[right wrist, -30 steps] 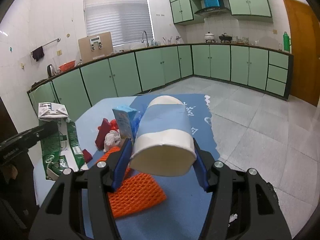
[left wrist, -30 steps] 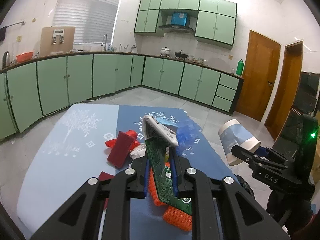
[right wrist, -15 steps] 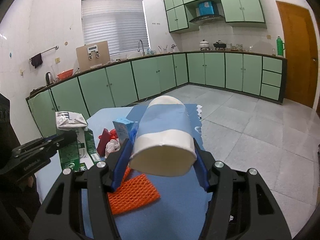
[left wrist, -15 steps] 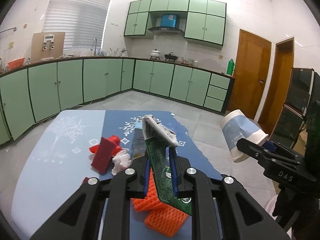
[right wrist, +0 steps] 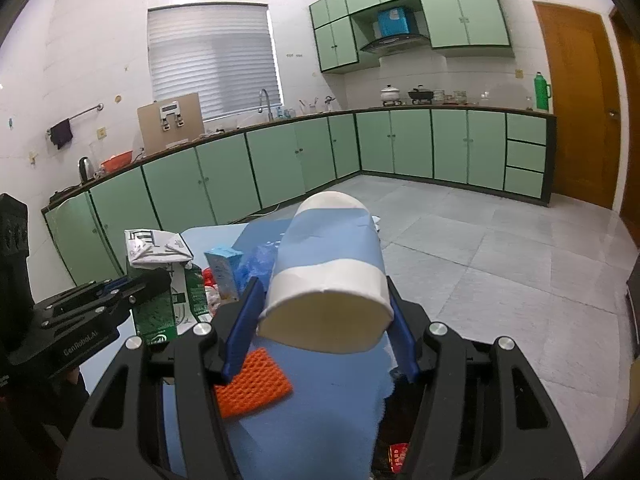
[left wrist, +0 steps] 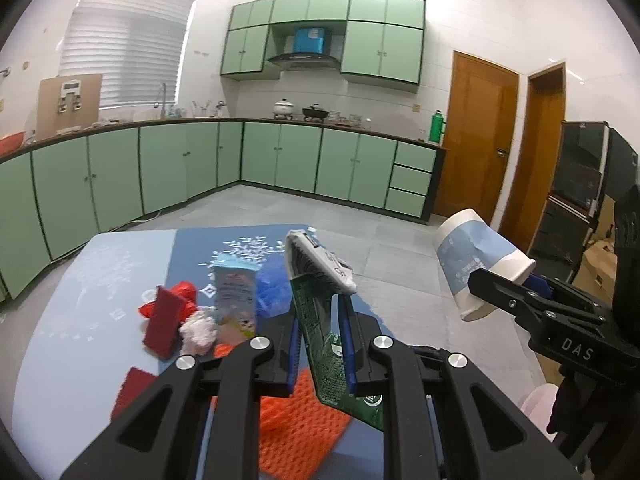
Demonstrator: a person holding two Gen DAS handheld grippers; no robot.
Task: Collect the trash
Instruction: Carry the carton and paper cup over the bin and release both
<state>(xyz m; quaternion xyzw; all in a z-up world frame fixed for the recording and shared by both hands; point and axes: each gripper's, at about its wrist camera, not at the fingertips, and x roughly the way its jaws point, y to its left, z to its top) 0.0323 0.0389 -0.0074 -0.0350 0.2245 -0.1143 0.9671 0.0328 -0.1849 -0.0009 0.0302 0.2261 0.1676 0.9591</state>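
My left gripper is shut on a green and white carton and holds it above the blue tablecloth; the carton also shows in the right wrist view. My right gripper is shut on a blue and white paper cup, held to the right of the table; the cup also shows in the left wrist view. On the cloth lie an orange foam net, a small blue carton, red scraps, a white wad and a blue wrapper.
Green kitchen cabinets run along the far walls. Grey tiled floor lies beyond the table's right edge. Wooden doors stand at right. A dark opening with red scraps lies below the right gripper.
Both grippers have risen and drawn back from the table with their loads. The views have swung right, so the cloth's trash sits lower and the small blue carton shows.
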